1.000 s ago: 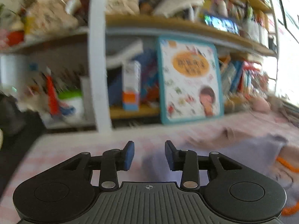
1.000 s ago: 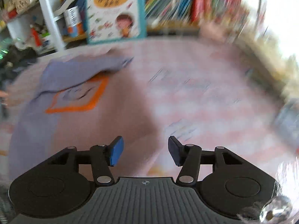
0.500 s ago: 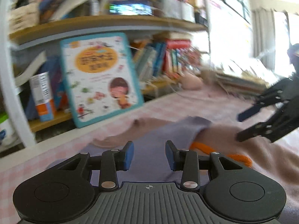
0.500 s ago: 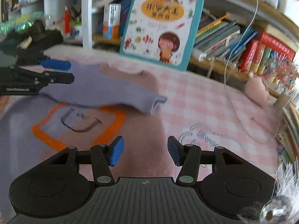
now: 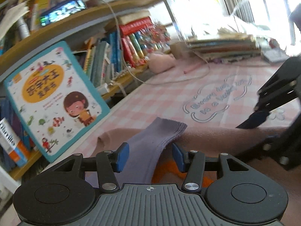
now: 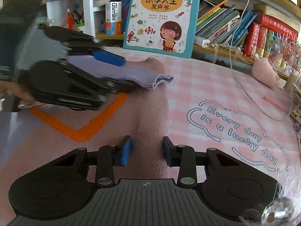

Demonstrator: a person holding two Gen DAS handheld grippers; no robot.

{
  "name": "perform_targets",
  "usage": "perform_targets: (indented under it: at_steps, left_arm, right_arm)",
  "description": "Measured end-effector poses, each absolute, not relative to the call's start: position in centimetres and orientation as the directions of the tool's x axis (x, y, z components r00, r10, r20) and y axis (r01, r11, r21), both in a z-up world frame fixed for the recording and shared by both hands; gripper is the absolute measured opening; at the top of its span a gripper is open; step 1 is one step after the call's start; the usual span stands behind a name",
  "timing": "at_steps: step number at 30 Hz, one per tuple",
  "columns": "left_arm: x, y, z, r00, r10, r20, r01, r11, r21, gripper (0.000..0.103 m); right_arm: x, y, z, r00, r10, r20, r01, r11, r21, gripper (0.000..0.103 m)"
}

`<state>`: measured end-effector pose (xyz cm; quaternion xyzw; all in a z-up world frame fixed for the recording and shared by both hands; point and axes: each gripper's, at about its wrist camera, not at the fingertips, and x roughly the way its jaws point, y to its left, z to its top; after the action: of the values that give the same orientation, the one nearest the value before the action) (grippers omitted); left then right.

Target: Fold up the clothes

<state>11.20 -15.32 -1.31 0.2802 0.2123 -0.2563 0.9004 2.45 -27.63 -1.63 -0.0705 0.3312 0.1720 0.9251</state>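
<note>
Left gripper (image 5: 150, 155): fingers wide apart, straddling the lilac sleeve (image 5: 150, 143) of the sweater (image 5: 216, 133); blue pads on either side of the cloth, nothing pinched. Seen from the right wrist as a blurred black body (image 6: 79, 81) low over the sleeve (image 6: 143, 77), one blue finger above the cloth; contact with the cloth not discernible.

Right gripper (image 6: 146, 151): fingers also wide apart, holding nothing, poised just above the pinkish-brown body of the sweater (image 6: 131, 113); contact with the fabric not discernible. From the left wrist, visible at far right as a dark blurred frame (image 5: 272, 103).

Sweater spread flat on the table (image 6: 207, 86) under a pink checked cloth, orange square outline (image 6: 84, 130) on its front, lilac sleeve folded across the chest with the cuff pointing right.

At the far edge of the table: a picture book (image 6: 161, 17) leaning upright against a bookshelf (image 6: 235, 50). On the table's right part, a pink soft toy (image 6: 265, 73) and a white cable (image 6: 242, 86).
</note>
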Motion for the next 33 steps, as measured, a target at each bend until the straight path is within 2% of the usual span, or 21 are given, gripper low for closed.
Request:
perform_targets:
  at_steps: [3,4,5,8,11,14,18,22,27,31,33]
  left_arm:
    - [11.4,-16.3,-1.8,0.795,-0.321,-0.515,0.565,0.703,0.432,0.050]
    - [11.3,-16.4,-1.8,0.801,-0.318,-0.507,0.558,0.704,0.439,0.046]
    - [11.3,-16.5,-1.6,0.804,-0.317,-0.503,0.553,0.708,0.439,0.037]
    - [11.7,-16.0,-1.1,0.810,-0.306,-0.500,0.535,0.735,0.416,0.023]
    - [12.6,-14.4,-0.5,0.806,-0.303,-0.509,0.516,0.781,0.351,0.006]
    - [12.9,-10.9,1.4,0.818,-0.316,-0.480,0.465,0.855,0.230,0.006]
    - [12.1,-4.2,4.9,0.890,-0.264,-0.372,0.317,0.944,0.087,0.005]
    - [9.9,3.3,7.8,0.948,-0.113,-0.296,0.130,0.991,0.037,0.005]
    - [7.2,11.6,9.0,0.955,0.164,-0.249,-0.151,0.986,0.070,0.005]
    - [4.2,16.8,9.3,0.895,0.393,-0.210,-0.377,0.919,0.116,0.005]
    - [3.2,18.6,8.8,0.858,0.460,-0.229,-0.438,0.888,0.142,0.005]
  right_arm:
    - [1.9,-27.8,-2.0,0.741,0.279,-0.611,-0.363,0.932,-0.015,0.034]
    - [1.8,-27.8,-2.0,0.745,0.281,-0.606,-0.362,0.932,-0.013,0.035]
    - [1.7,-27.9,-2.1,0.748,0.283,-0.601,-0.361,0.932,-0.010,0.035]
    - [1.5,-28.0,-2.3,0.758,0.287,-0.586,-0.362,0.932,-0.011,0.035]
    - [1.4,-27.8,-2.3,0.764,0.281,-0.581,-0.364,0.931,-0.027,0.035]
    - [1.3,-27.6,-2.3,0.766,0.275,-0.581,-0.364,0.930,-0.040,0.035]
    - [1.3,-27.5,-2.3,0.766,0.266,-0.585,-0.361,0.931,-0.049,0.035]
    - [1.5,-27.3,-2.1,0.761,0.257,-0.596,-0.355,0.933,-0.051,0.035]
    - [1.6,-27.0,-2.0,0.756,0.237,-0.610,-0.344,0.937,-0.063,0.035]
    - [1.8,-26.4,-1.8,0.751,0.213,-0.625,-0.344,0.934,-0.094,0.035]
    - [2.0,-26.2,-1.7,0.746,0.205,-0.634,-0.346,0.932,-0.107,0.035]
